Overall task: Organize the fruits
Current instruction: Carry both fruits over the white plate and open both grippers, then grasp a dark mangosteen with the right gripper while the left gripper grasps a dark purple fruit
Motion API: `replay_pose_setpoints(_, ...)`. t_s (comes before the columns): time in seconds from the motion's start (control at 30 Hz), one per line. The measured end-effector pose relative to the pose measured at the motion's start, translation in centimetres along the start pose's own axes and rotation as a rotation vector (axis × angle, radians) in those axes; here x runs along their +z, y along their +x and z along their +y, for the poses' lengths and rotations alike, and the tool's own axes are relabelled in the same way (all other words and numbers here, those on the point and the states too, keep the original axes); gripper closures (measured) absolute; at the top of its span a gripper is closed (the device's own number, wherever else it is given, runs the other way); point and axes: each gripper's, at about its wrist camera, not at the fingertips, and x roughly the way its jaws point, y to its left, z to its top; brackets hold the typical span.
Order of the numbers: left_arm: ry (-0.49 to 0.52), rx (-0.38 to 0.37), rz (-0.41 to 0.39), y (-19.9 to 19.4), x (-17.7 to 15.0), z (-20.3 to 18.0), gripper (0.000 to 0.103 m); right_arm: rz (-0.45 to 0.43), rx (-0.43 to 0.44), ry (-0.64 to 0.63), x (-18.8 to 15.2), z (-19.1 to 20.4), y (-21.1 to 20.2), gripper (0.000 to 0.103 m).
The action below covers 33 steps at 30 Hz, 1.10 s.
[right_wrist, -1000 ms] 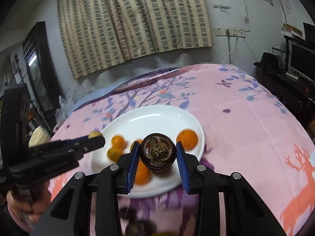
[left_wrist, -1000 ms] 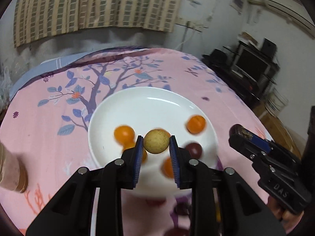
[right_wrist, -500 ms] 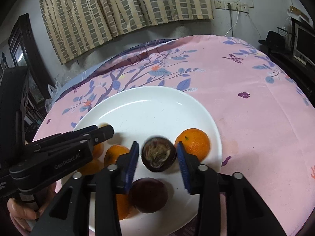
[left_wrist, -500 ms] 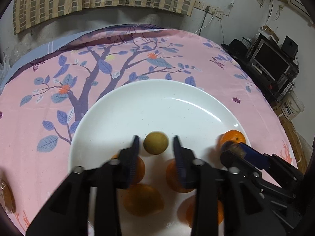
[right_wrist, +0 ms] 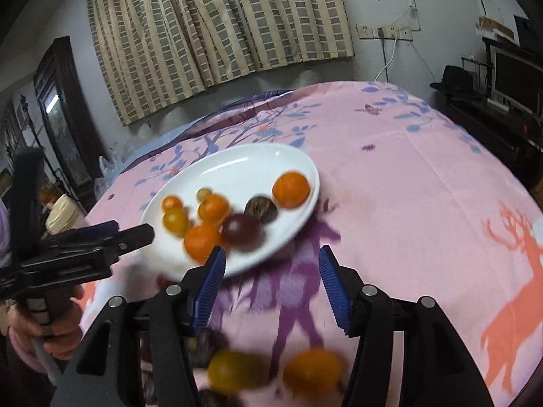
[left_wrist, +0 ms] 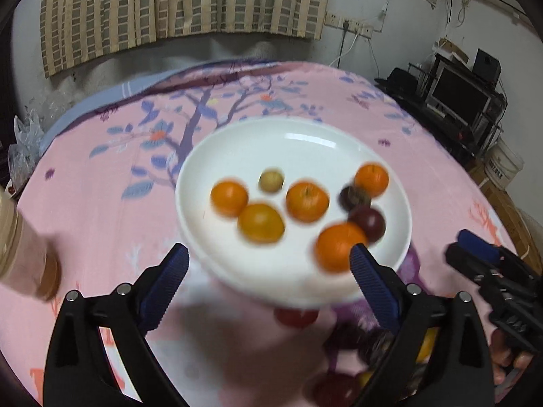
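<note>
A white plate [left_wrist: 237, 142] [right_wrist: 237, 166] on the pink tablecloth holds several oranges [left_wrist: 307, 200] [right_wrist: 291, 189], a small tan fruit [left_wrist: 270, 180] [right_wrist: 203, 194], a brown fruit [left_wrist: 354, 197] [right_wrist: 260, 208] and a dark purple fruit [left_wrist: 368, 223] [right_wrist: 242, 231]. My left gripper [left_wrist: 268, 271] is open and empty, just in front of the plate. My right gripper [right_wrist: 271, 288] is open and empty, right of the plate's near edge. More fruit lies blurred on the cloth near me: yellow [right_wrist: 232, 369] and orange [right_wrist: 312, 369] pieces and dark ones [left_wrist: 342, 339].
The pink printed tablecloth [right_wrist: 424, 183] covers a round table. A tan jar [left_wrist: 23, 247] stands at the left edge. Each gripper shows in the other's view, the left one [right_wrist: 85, 247] and the right one [left_wrist: 492, 278]. Curtains, a monitor and shelves stand beyond the table.
My left gripper opened and let go of the tan fruit onto the plate. My right gripper opened and let go of the brown fruit onto the plate. Both grippers pulled back toward me.
</note>
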Motion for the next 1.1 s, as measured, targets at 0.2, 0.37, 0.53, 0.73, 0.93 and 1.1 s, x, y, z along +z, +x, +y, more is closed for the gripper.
replay_pose_setpoints(0.2,-0.090,0.002,0.029,-1.2,-3.7,2.7,0.009,0.038,0.058,0.032,-5.8,0.9,-4.5,0.045)
replay_pose_setpoints(0.37,-0.119,0.002,0.026,-2.1,-4.7,3.6,0.009,0.118,0.012,-0.031,-8.2,2.3,-3.9,0.056)
replay_pose_setpoints(0.53,-0.088,0.046,0.001,-2.7,-5.1,3.4,0.009,0.169,0.003,-0.044,-8.7,2.9,-2.7,0.064)
replay_pose_setpoints(0.73,-0.087,0.030,0.007,-2.9,-5.5,3.6,0.009,0.217,0.036,-0.046,-8.7,3.4,-1.8,0.072)
replay_pose_setpoints(0.93,-0.084,0.015,0.002,-3.4,-5.7,3.6,0.009,0.236,0.073,-0.019,-8.7,3.1,-1.4,0.078)
replay_pose_setpoints(1.1,-0.044,-0.066,0.036,-3.5,-6.5,2.9,0.009,0.181,0.119,0.052,-8.6,1.9,-2.5,0.079)
